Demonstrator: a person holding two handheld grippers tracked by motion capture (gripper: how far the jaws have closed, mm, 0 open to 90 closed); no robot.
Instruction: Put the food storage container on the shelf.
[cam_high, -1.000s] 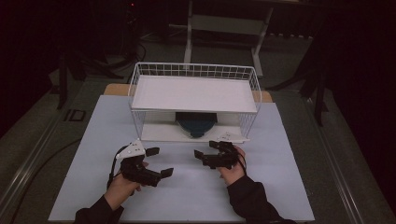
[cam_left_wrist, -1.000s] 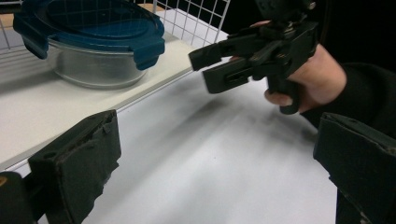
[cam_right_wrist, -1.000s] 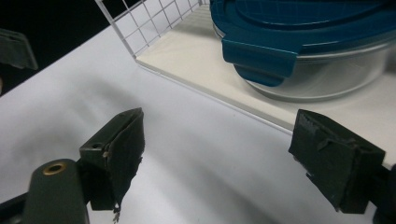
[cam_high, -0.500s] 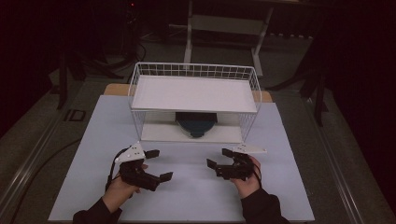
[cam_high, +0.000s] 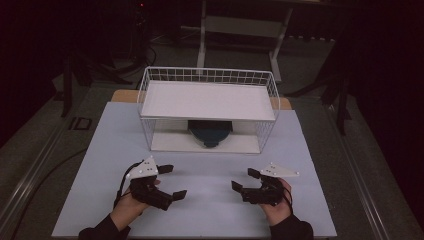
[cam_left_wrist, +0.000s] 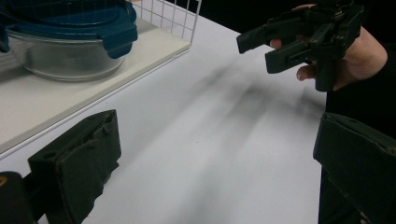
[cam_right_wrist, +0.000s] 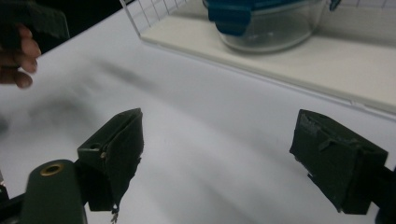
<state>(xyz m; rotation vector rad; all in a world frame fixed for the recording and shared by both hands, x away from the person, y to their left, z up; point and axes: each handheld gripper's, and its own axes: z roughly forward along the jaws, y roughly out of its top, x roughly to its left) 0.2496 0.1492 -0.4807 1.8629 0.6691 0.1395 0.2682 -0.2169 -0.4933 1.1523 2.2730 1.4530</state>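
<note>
A round glass container with a blue clip lid (cam_high: 210, 132) sits on the lower board of a white wire rack (cam_high: 207, 75), under its white shelf (cam_high: 207, 100). The container (cam_left_wrist: 65, 42) appears at the upper left of the left gripper view, and the container (cam_right_wrist: 266, 23) is at the top of the right gripper view. My left gripper (cam_high: 172, 181) hovers open over the table's near left, holding nothing. My right gripper (cam_high: 243, 179) is open at the near right, its jaws pointing left toward the other. From the left gripper (cam_left_wrist: 215, 182), the right gripper (cam_left_wrist: 303, 37) faces it. The right gripper (cam_right_wrist: 224, 158) has only bare table between its jaws.
The pale table top (cam_high: 210, 165) spreads between the rack and the hands. The rack's front is open toward me. Dark floor and metal stand legs (cam_high: 202, 30) lie beyond the table. A cable (cam_high: 30, 175) trails off the left side.
My right gripper has moved to the right and nearer to me, away from the left one. The left gripper has stayed nearly in place. Both remain open.
</note>
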